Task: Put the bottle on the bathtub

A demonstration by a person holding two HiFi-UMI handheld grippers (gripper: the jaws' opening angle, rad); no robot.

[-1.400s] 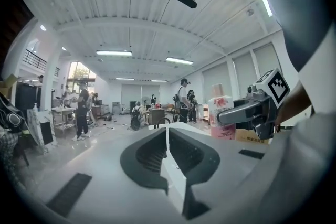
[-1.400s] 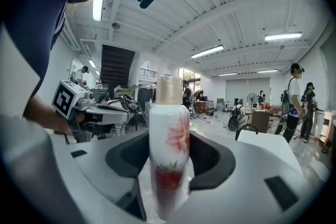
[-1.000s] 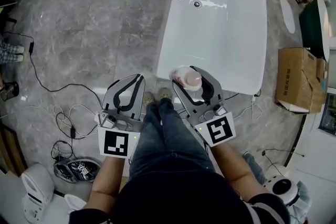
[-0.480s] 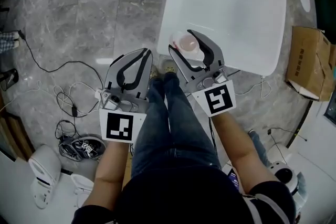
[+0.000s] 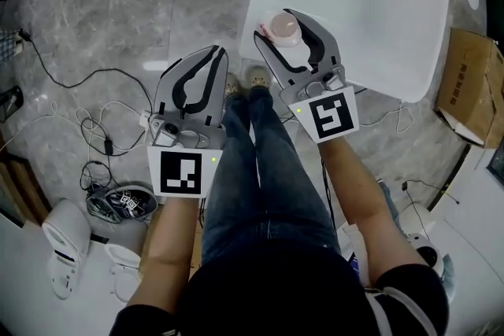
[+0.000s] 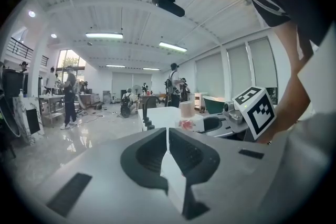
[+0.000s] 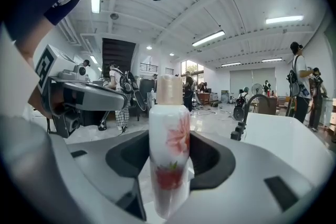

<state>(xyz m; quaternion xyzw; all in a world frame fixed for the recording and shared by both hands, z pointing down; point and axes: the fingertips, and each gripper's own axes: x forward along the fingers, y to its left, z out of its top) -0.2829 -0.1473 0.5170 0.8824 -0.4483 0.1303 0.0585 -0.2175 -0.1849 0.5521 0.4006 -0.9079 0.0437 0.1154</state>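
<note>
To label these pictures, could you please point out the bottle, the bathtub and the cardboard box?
bottle [image 7: 169, 149]: right gripper view, on its flowered body.
bathtub [image 5: 378, 12]: head view, on its bare white inside.
cardboard box [image 5: 472, 86]: head view, on its top face.

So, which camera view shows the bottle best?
The right gripper view: the bottle stands upright in the right gripper, flower print clear. The head view shows only its top; left gripper view shows it small.

No legible text, no readable labels
</note>
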